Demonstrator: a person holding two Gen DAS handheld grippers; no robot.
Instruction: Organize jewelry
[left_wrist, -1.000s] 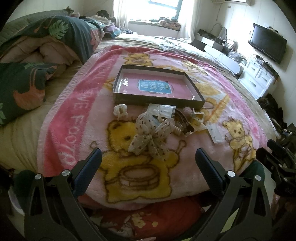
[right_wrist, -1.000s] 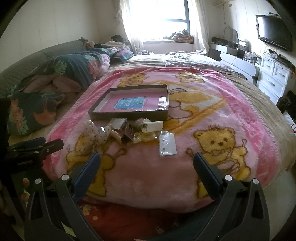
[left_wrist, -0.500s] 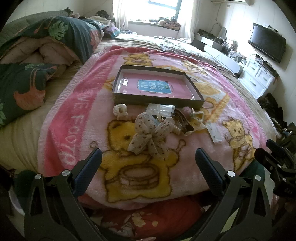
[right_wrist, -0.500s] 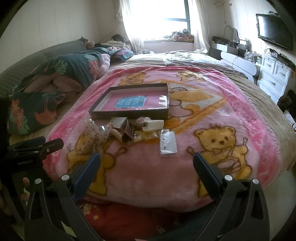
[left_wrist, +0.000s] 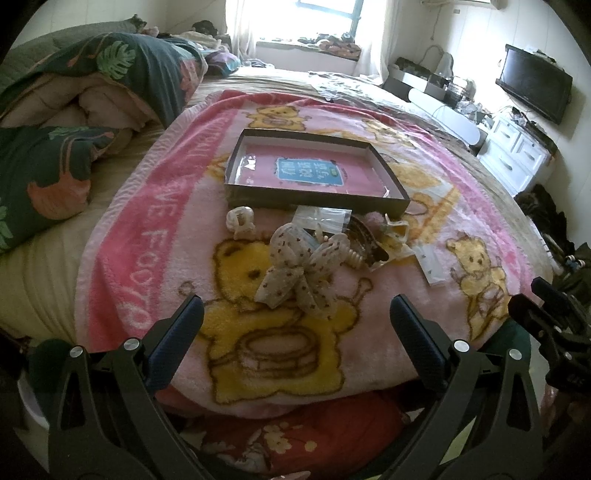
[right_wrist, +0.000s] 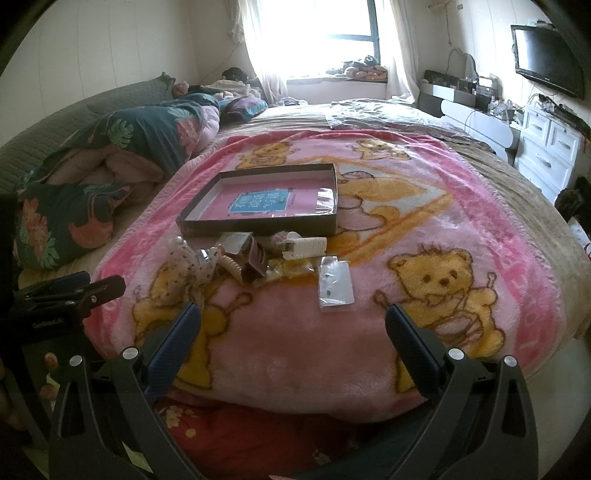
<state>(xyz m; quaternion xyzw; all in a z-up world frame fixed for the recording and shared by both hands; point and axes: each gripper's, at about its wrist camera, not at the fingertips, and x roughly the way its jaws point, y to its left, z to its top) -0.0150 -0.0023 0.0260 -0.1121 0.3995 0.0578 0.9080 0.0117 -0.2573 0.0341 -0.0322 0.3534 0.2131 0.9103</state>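
Both claws, left (left_wrist: 295, 317) and right (right_wrist: 293, 323), gape wide, holding nothing. Box (left_wrist: 314, 173) on blanket (left_wrist: 122, 236), long axis crosswise (jewelry pile (left_wrist: 317, 243) just in front, nearer claws).

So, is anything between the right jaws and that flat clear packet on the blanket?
Nothing visible. The clear packet lies flat on the pink blanket, apart from the clutter pile, with only bare blanket between it and the open right gripper.
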